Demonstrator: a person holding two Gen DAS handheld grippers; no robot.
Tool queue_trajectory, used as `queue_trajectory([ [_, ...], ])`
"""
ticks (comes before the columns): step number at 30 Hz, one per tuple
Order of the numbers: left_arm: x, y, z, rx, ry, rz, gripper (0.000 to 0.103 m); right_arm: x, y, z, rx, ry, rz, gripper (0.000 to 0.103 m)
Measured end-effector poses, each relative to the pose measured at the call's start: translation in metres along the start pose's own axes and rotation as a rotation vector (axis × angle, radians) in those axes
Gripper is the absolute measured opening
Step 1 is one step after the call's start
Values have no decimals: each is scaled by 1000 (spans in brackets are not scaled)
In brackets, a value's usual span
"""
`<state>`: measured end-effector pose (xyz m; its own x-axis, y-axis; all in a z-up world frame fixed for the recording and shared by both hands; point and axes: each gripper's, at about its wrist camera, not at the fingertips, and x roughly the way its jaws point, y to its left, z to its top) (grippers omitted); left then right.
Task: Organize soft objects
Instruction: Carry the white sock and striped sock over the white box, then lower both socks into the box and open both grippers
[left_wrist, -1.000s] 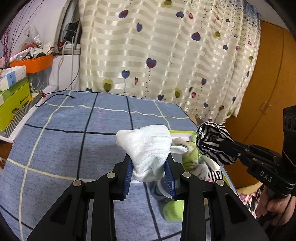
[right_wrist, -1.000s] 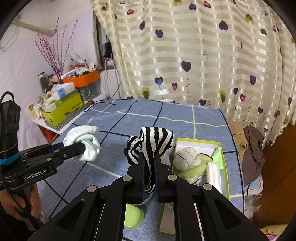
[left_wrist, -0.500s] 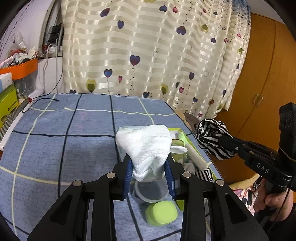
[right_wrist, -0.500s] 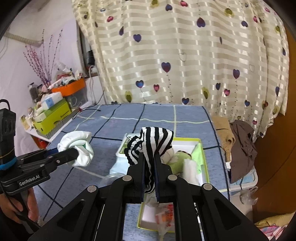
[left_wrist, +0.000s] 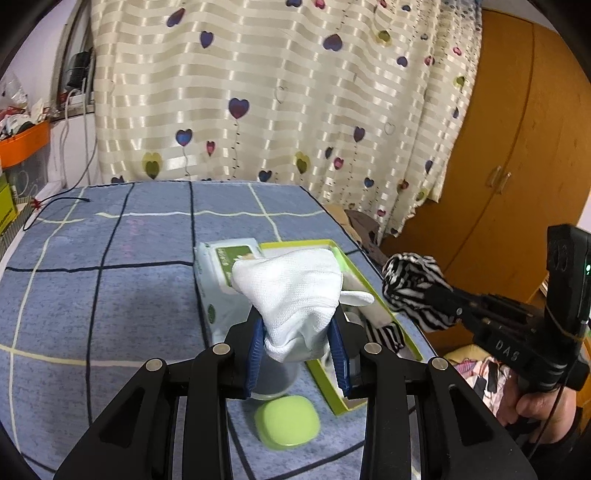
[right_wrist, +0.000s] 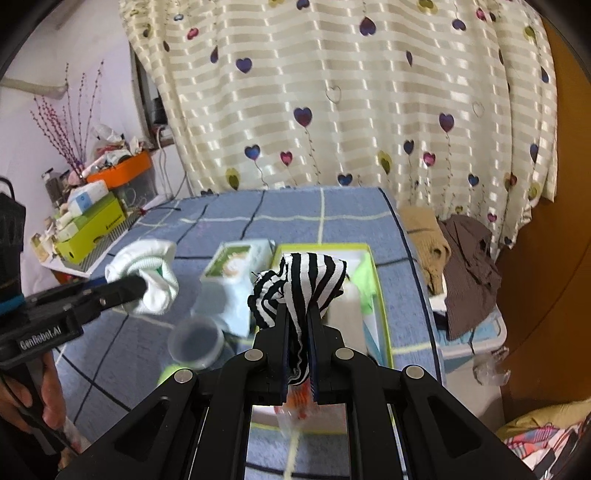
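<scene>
The left gripper (left_wrist: 298, 354) is clamped on a bunched white sock (left_wrist: 295, 295), held above a clear cup (left_wrist: 275, 380) with a green lid (left_wrist: 287, 421) lying just in front of it on the blue checked tablecloth (left_wrist: 110, 295). The right gripper (right_wrist: 298, 354) pinches a black-and-white striped sock (right_wrist: 301, 288) tight between its fingers, raised over the near end of a lime-rimmed box (right_wrist: 382, 317). Inside the box lie what look like a green cloth and white items, blurred. A wet-wipes pack (right_wrist: 236, 266) sits just left of the box. Behind hangs a heart-print curtain (right_wrist: 351, 103).
</scene>
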<state>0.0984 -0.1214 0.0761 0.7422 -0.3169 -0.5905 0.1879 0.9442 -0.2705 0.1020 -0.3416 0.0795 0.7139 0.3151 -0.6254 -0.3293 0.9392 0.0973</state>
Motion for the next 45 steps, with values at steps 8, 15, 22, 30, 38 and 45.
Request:
queue_trajectory([
  [8,15,-29,-13,43,56,-48,34,2,-24,-36,45,64,-18,8],
  [15,34,-50,-29,74,124,-83,34,15,-39,-58,67,124,-25,8],
  [22,62,-66,-47,97,216,-116,34,35,-45,-67,82,170,-24,8],
  [30,90,-70,-57,94,284,-109,34,55,-51,-67,96,190,-6,8],
  [38,102,-67,-51,86,292,-92,34,73,-55,-57,98,185,19,8],
  [45,112,-68,-49,87,305,-77,34,83,-59,-52,100,180,35,8],
])
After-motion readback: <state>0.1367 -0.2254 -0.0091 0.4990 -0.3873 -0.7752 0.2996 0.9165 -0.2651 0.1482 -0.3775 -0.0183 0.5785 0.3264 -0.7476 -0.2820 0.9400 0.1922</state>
